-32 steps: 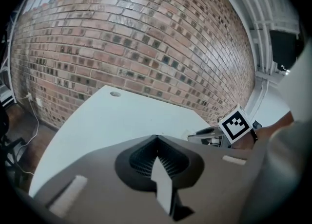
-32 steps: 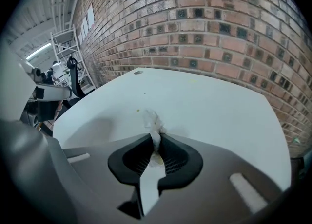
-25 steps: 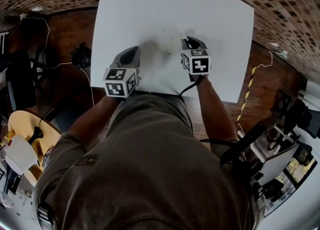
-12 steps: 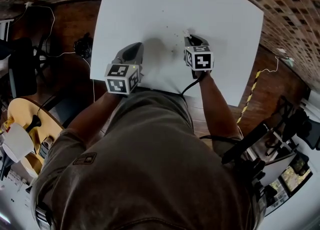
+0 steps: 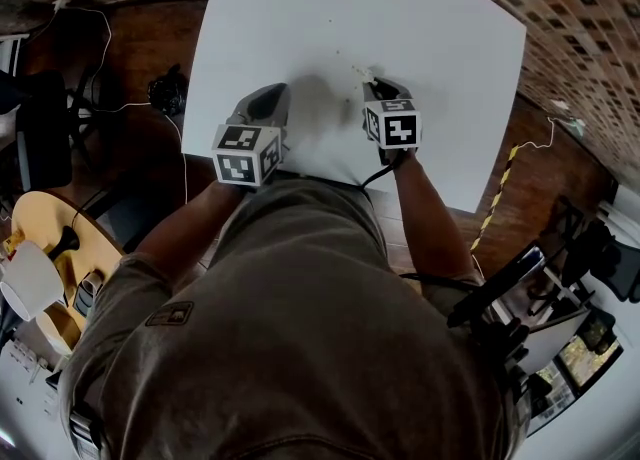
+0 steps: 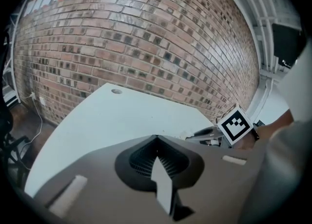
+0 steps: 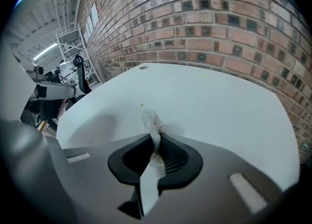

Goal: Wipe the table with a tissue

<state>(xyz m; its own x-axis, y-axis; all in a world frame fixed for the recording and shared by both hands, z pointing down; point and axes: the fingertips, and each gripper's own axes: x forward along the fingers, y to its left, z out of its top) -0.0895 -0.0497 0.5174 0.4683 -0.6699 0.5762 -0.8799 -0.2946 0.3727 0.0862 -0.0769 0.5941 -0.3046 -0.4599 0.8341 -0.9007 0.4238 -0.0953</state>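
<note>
Right hand-held gripper (image 7: pixel 155 136) clamped on tissue (image 7: pixel 150 119) w/ tip poking out over bench (image 7: pixel 219 101); prob. soft, light, tears easy, so best pinched mid-wad; left hand-held gripper (image 6: pixel 156 138) closed, empty.

Head view: even overhead light, tabletop (image 5: pixel 430 68) bright white, nearly washed out. Soft grey shadow on it just ahead of left gripper (image 5: pixel 270 96). Floor (image 5: pixel 130 58) dim, I lose detail there. Heavy fisheye bend everywhere: brick wall (image 6: pixel 146 38) bulges, corners black in both gripper views. Gripper bodies close to lens soft, out of focus.
</note>
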